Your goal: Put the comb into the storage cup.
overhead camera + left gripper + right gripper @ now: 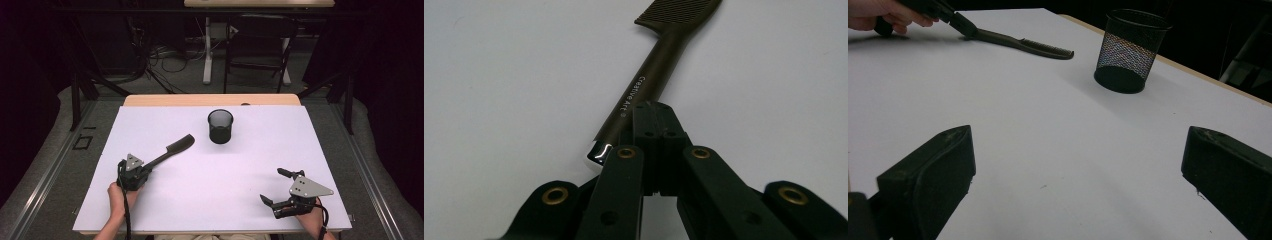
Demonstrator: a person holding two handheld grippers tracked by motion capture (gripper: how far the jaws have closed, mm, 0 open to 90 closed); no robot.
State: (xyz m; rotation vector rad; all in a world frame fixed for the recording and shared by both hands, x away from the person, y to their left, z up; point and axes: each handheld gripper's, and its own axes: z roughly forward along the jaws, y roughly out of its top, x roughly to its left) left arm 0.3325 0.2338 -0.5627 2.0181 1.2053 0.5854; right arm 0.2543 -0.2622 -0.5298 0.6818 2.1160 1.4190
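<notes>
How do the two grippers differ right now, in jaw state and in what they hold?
The left gripper has its jaws shut on the handle of the dark comb; the right gripper has its jaws spread wide with nothing between them. The left gripper points up the table toward the mesh cup; the right gripper points sideways, toward the left one. Both are black, hand-held, and low over the white table.

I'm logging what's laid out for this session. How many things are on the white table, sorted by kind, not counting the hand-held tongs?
Combs: 1, a dark comb, its handle clamped in the left tongs
Mesh cups: 1, a black mesh cup standing upright
Total: 2
</notes>
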